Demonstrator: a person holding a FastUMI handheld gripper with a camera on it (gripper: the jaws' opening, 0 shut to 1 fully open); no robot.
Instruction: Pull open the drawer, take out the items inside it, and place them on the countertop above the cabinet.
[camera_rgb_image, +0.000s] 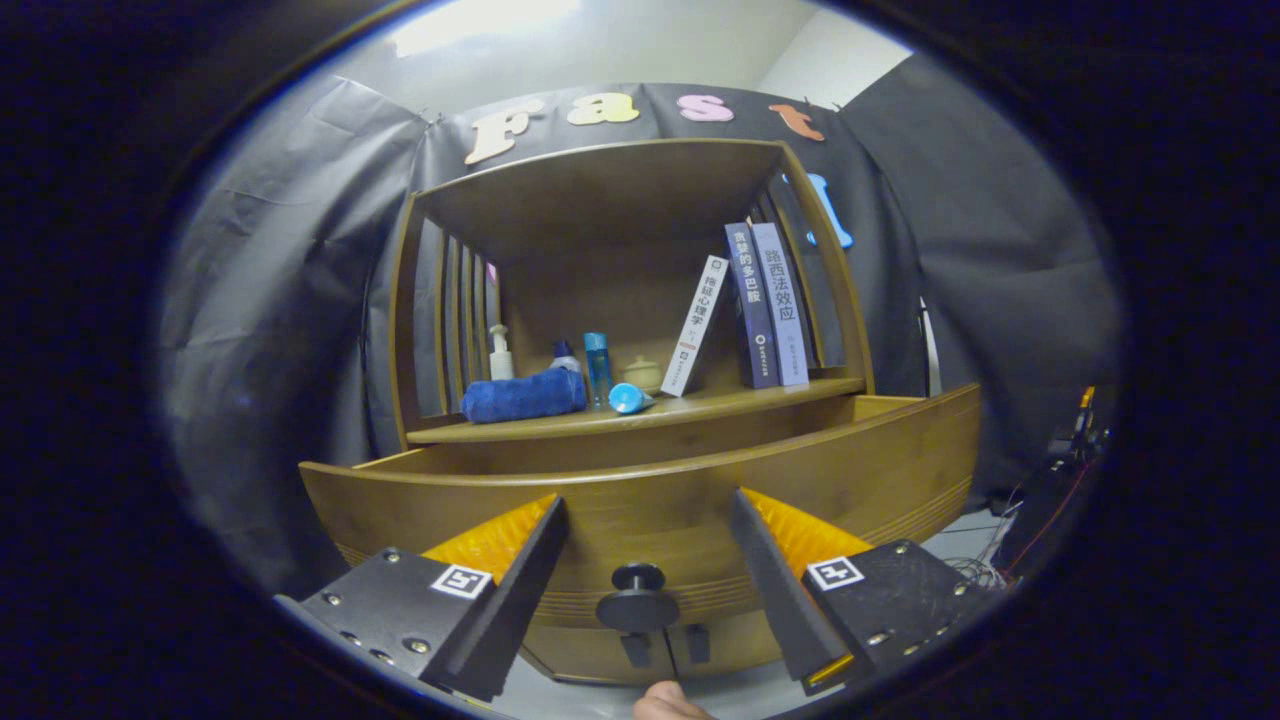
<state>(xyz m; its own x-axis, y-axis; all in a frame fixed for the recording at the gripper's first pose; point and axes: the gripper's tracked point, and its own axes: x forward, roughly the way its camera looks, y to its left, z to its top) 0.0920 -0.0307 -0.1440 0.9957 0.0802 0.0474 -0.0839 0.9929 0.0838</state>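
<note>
Already slid out, the wooden drawer (650, 500) looks stiff and heavy — its round knob (637, 598) is the sure hold, between the wide-open, empty fingers (650, 555).

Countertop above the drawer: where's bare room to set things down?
The countertop is bare along its front edge, most widely between the leaning white book and the two upright books. The left is crowded: blue towel, bottles, small jar. The claw is open around the drawer knob.
</note>
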